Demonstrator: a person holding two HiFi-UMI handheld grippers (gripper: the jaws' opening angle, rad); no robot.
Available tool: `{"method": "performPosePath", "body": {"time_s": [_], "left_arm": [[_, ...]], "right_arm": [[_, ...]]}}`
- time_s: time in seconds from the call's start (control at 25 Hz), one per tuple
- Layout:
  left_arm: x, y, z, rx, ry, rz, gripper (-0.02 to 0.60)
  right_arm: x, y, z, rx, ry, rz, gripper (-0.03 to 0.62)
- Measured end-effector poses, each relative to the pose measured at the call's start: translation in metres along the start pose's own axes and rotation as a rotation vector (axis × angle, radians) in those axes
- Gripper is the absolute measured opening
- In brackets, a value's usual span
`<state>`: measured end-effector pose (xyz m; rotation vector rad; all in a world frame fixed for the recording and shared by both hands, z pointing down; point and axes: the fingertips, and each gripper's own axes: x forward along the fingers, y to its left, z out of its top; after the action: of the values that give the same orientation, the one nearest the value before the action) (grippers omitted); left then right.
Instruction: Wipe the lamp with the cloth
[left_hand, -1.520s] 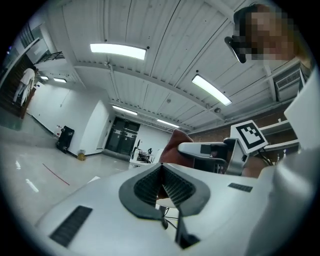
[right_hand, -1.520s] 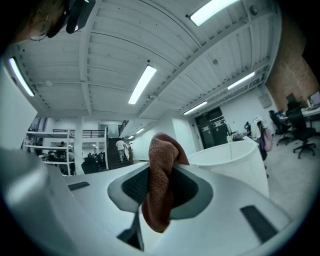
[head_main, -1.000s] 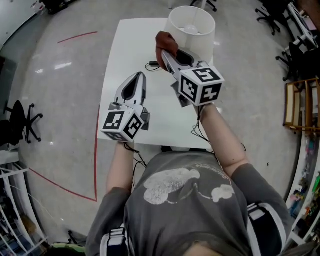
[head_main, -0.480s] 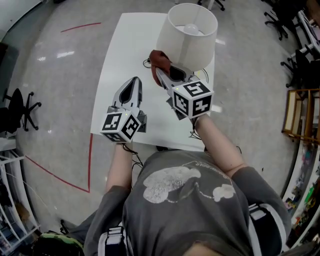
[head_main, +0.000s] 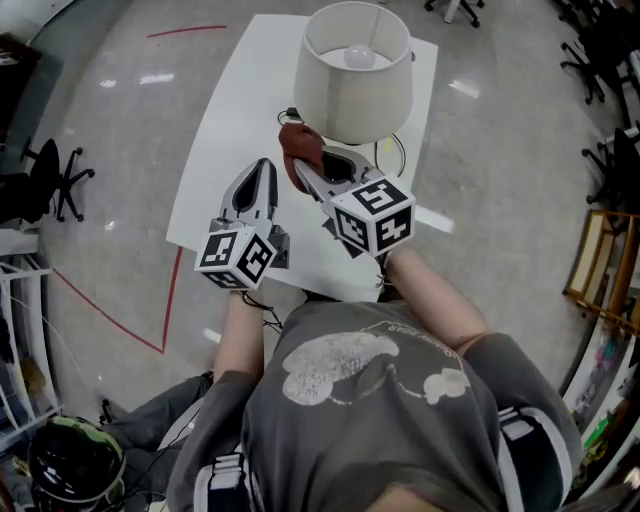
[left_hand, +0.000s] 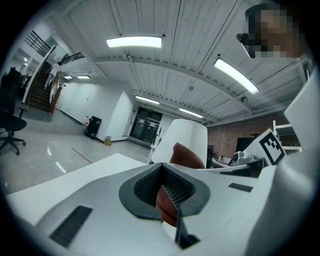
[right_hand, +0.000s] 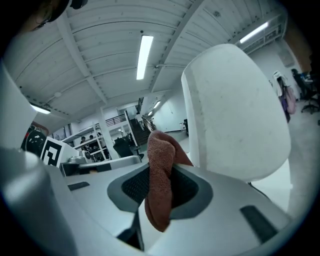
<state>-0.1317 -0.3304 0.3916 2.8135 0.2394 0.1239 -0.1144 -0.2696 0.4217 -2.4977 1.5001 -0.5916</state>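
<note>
Since a second ago, your right hand-held gripper (head_main: 303, 162) has dropped from the side of the lampshade (head_main: 352, 90) to just under its lower rim, jaws clamped on the rust-brown cloth (head_main: 293, 138). The left hand-held gripper (head_main: 262, 170) hangs beside it, jaws together on nothing. Recommendation: lay the cloth flat against the shade and sweep round in even passes (brace the shade with the left if it rocks). The white table (head_main: 225, 130) stands on a polished grey floor (head_main: 110, 120), with an office chair (head_main: 55, 180) at left.
</note>
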Motion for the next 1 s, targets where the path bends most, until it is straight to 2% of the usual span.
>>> {"method": "performPosePath", "body": {"time_s": [0.28,0.4,0.64,0.8,1.0], "left_arm": [[-0.012,-0.02,-0.016,-0.003,-0.029,0.158,0.008],[-0.024,-0.028,-0.021,-0.005,-0.059,0.259,0.008],[-0.05,-0.046,-0.027,-0.021,-0.124,0.381,0.008],[-0.074,-0.052,-0.03,-0.03,-0.135,0.426,0.008],[-0.097,-0.051,-0.03,-0.044,-0.147,0.455,0.008]], "right_arm": [[-0.017,-0.009,-0.012,-0.021,0.057,0.157,0.097],[-0.023,-0.008,-0.02,-0.043,0.1,0.255,0.097],[-0.036,0.002,-0.039,-0.09,0.181,0.382,0.097],[-0.043,0.023,-0.039,-0.086,0.183,0.461,0.097],[-0.044,0.032,-0.042,-0.12,0.2,0.466,0.097]]}}
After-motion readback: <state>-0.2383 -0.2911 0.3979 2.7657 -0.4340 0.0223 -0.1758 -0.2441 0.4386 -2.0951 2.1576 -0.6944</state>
